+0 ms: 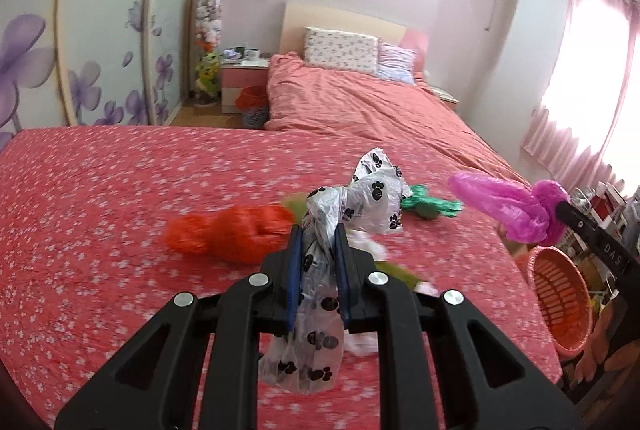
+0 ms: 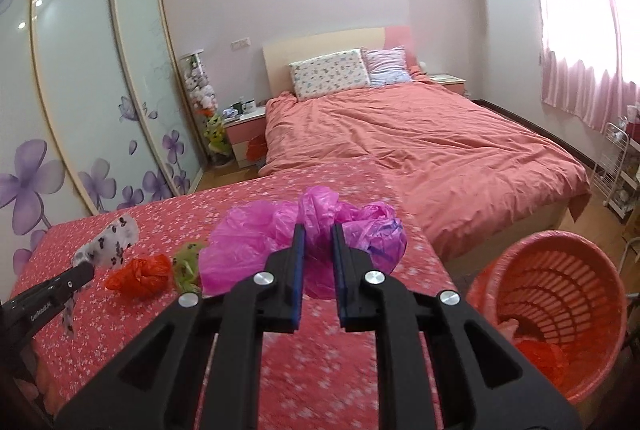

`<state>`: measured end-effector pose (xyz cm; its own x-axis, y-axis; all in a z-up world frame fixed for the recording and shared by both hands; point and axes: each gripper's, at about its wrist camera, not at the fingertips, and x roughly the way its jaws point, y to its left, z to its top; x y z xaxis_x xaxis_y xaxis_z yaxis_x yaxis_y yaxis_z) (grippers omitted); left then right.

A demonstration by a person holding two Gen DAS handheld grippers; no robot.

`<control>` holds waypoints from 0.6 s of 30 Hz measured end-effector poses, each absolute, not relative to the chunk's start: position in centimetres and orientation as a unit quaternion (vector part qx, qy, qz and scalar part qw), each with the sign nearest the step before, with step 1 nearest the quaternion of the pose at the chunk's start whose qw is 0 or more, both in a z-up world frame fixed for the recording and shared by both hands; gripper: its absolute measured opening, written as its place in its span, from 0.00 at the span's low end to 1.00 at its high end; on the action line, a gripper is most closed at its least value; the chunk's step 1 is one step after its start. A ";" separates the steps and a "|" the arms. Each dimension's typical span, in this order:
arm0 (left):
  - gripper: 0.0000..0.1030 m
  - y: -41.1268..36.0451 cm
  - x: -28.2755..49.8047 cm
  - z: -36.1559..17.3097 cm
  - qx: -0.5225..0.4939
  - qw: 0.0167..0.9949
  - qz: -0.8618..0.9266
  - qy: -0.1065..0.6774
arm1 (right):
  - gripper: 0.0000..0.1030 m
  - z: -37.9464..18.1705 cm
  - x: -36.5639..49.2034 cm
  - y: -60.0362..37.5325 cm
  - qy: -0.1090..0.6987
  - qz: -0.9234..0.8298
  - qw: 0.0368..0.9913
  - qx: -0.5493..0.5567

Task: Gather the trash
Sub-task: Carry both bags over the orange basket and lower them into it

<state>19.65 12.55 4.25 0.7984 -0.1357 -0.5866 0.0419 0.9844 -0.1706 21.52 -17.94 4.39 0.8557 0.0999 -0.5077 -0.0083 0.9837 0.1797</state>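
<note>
Overhead, each tool clenched on a bag: left tool (image 1: 318,230) paw-print bag (image 1: 320,294), right tool (image 2: 318,230) magenta bag (image 2: 256,238), above red floral cloth (image 1: 100,198).

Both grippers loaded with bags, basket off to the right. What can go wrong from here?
1. The left gripper pinches only a thin twist of the paw-print bag; most of it hangs loose below the jaws, so it might slip or snag on the way over.
2. The basket stands off the table's right edge; the puffy pink bag in the right gripper could catch its rim and fall outside.
3. The orange bag lies near the left gripper and may get swept along.
</note>
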 end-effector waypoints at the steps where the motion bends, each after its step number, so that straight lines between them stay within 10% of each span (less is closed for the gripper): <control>1: 0.15 11.8 19.7 4.4 -0.072 0.946 -0.053 0.313 | 0.13 4.4 21.1 -18.5 0.266 0.025 0.960 0.090; 18: 0.15 0.4 19.7 4.2 -0.037 0.936 -0.146 0.319 | 0.13 3.1 15.7 -28.2 0.248 -0.048 0.960 0.122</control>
<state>19.71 0.40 4.18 0.7539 -0.2969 -0.5861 0.2503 0.9546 -0.1616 15.69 -28.19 3.06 0.8721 -0.0310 -0.4884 0.1527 0.9654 0.2113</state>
